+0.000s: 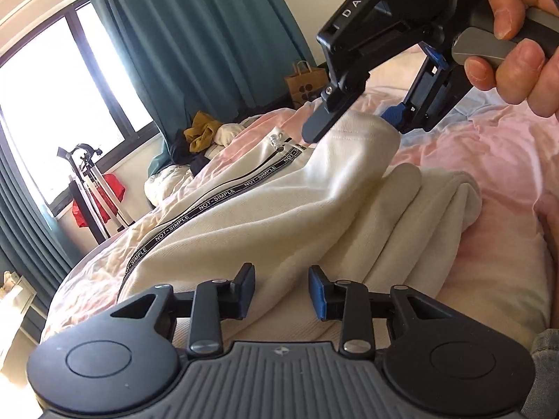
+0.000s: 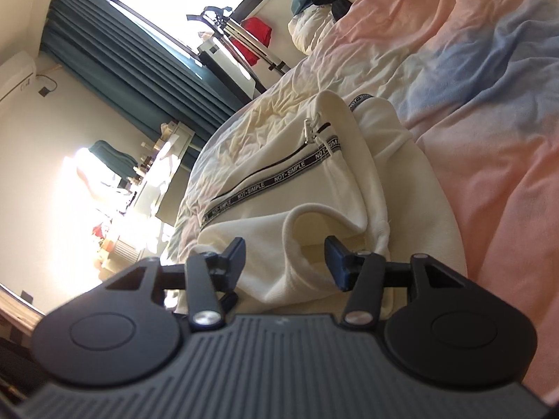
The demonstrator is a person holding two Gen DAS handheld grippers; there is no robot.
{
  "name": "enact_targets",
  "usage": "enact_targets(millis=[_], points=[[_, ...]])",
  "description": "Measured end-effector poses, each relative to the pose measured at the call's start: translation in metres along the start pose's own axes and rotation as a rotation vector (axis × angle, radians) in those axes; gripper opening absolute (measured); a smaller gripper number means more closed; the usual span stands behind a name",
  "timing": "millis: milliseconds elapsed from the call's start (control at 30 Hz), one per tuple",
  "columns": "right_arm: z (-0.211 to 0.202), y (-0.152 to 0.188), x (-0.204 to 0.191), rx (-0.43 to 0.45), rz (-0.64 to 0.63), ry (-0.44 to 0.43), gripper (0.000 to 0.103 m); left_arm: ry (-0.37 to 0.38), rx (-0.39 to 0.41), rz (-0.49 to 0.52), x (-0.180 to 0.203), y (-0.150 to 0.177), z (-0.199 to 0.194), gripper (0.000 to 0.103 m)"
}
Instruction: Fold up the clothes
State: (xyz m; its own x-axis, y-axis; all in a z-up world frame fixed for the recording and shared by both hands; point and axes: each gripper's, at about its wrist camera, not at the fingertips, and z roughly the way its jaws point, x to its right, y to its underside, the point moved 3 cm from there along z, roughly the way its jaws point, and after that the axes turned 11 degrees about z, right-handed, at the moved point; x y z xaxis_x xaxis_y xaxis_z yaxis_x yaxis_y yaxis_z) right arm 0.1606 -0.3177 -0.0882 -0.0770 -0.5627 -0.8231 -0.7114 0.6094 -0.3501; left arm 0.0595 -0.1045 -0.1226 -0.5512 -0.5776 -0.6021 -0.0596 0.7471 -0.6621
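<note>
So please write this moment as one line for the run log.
task: fold clothes | item: white jacket on bed | left gripper: open, over jacket | right gripper: open, around fabric fold

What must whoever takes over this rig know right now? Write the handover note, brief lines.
Left hand-held gripper: open, holding nothing, low over the near edge of the cream zip jacket.
Right hand-held gripper: open, fingers either side of a raised fold at the jacket's far end, not yet clamped.
Jacket: zipped, on the bed sheet.
Done: one side looks folded in, in layers.
Left: grip the raised fold, probably bring it over, flatten. The clothes pile at the far end is untouched.
</note>
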Motion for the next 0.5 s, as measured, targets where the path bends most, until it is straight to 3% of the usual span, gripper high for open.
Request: enact_targets(millis=[67, 100, 367, 433, 500], points=[[0.005, 0.001, 0.0, -0.012, -0.011, 0.002, 0.015, 0.007, -0.001, -0.027, -0.004, 0.001, 0.001, 0.011], [0.007, 0.001, 0.0, -0.018, -0.016, 0.002, 0.012, 0.007, 0.0, -0.038, -0.005, 0.001, 0.0, 0.009], [-0.007, -0.029, 0.026, 0.101, 0.235, -0.2, 0.01, 0.046, 0.041, -0.088, -0.014, -0.004, -0.021, 0.003], [-0.007, -0.037, 0.038, 0.129, 0.298, -0.2, 0.009, 0.055, 0.051, -0.09, -0.015, -0.005, -0.028, 0.003], [0.0, -0.041, 0.045, 0.123, 0.306, -0.14, 0.009, 0.07, 0.05, -0.089, -0.014, -0.007, -0.032, 0.003]])
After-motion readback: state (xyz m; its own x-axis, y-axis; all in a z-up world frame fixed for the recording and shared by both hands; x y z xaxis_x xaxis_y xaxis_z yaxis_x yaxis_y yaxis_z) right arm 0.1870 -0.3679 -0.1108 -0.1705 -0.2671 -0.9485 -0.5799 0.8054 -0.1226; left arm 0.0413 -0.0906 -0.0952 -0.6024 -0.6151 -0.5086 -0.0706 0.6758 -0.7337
